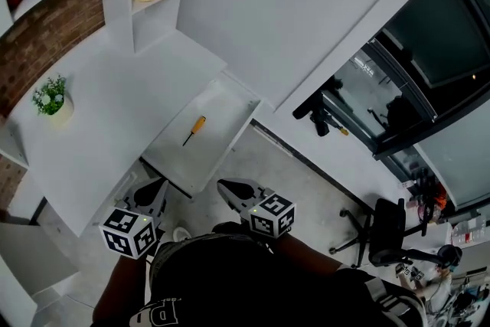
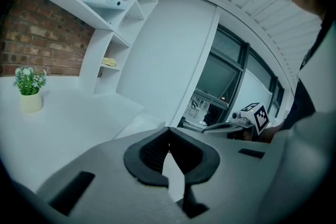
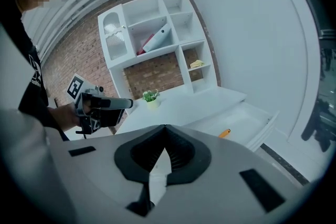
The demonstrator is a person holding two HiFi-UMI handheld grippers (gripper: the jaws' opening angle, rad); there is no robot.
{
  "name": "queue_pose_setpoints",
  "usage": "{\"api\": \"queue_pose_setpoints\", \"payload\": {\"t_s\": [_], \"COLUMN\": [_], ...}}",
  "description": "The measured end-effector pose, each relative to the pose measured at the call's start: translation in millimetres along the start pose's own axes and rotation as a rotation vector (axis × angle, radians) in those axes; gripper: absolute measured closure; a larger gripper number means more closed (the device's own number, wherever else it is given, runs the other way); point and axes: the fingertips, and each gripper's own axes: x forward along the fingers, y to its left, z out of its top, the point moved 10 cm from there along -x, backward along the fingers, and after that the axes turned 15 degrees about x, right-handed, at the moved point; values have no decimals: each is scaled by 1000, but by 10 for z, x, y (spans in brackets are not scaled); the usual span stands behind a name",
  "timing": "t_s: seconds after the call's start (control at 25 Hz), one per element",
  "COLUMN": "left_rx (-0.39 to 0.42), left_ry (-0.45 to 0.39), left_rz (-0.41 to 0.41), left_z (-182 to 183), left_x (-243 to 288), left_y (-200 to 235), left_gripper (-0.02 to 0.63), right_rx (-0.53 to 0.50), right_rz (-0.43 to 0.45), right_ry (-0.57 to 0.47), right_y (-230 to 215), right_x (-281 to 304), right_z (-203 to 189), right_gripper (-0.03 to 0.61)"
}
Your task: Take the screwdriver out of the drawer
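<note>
Small screwdriver (image 1: 194,129), orange-yellow handle w/ thin dark shaft, lies flat & diagonal on the floor of the open white drawer (image 1: 210,161). It sits ahead of both grippers, touching neither. L gripper (image 1: 151,191) & R gripper (image 1: 230,191): jaws pressed together, nothing between.
</note>
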Motion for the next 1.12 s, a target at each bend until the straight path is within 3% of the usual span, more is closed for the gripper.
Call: {"api": "queue_pose_setpoints", "payload": {"t_s": [0.56, 0.88, 1.12], "left_rx": [-39, -92, -144], "left_ry": [4, 30, 99], "left_rz": [36, 133, 190], "left_z": [-73, -78, -137], "left_x": [70, 260, 555], "left_y": [158, 278, 366], "left_gripper": [598, 598, 598], "right_rx": [-31, -72, -172], "right_rz": [31, 90, 118], "right_ry": [51, 119, 195], "right_y": [-91, -443, -855], "right_x": [254, 569, 920], "right_z": [173, 492, 794], "right_gripper": [574, 574, 574]}}
